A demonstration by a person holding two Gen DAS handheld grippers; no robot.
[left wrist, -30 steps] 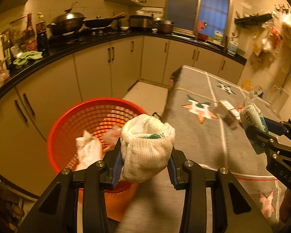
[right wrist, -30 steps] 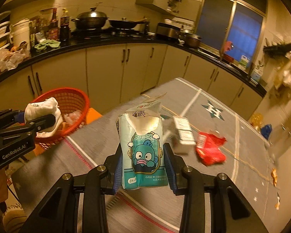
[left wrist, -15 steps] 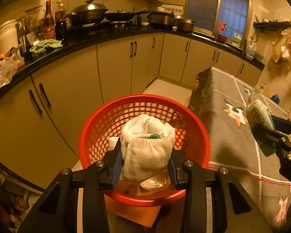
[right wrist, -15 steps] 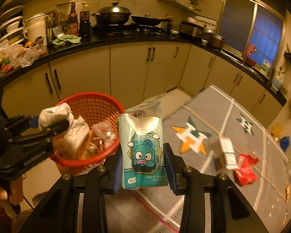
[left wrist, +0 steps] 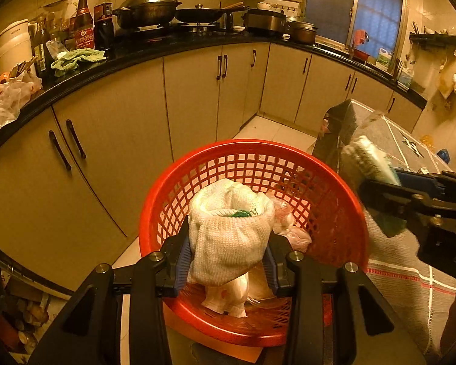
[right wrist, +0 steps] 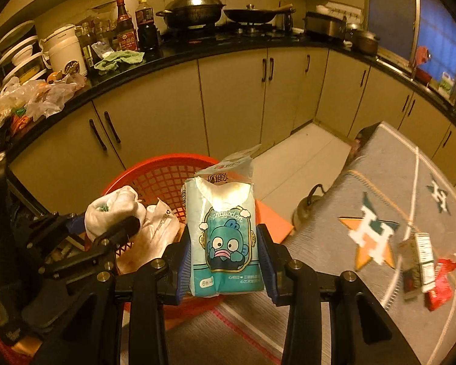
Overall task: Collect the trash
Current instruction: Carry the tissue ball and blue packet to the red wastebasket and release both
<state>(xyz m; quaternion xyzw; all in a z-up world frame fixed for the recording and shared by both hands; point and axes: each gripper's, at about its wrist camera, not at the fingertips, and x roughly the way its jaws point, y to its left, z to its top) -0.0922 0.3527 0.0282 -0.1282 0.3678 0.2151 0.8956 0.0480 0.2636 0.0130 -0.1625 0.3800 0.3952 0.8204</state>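
My left gripper (left wrist: 228, 243) is shut on a white knitted cloth bundle (left wrist: 228, 231) and holds it over the red mesh basket (left wrist: 343, 200), which holds plastic bags and wrappers. My right gripper (right wrist: 225, 258) is shut on a teal tissue pack with a cartoon face (right wrist: 225, 237), at the basket's (right wrist: 167, 173) right rim beside the table edge. The left gripper with its bundle shows in the right wrist view (right wrist: 112, 213). The right gripper with its pack shows in the left wrist view (left wrist: 377, 170).
The grey patterned tablecloth (right wrist: 380, 182) carries a small carton (right wrist: 419, 258) and a red wrapper (right wrist: 440, 286). Beige cabinets (left wrist: 197, 97) and a black counter with pans and bottles (left wrist: 149, 9) stand behind the basket. A kettle (right wrist: 307, 206) sits on the floor.
Both grippers have swung left from the table toward the basket. The cloth bundle is now over the basket's inside, and the tissue pack has reached the basket's rim.
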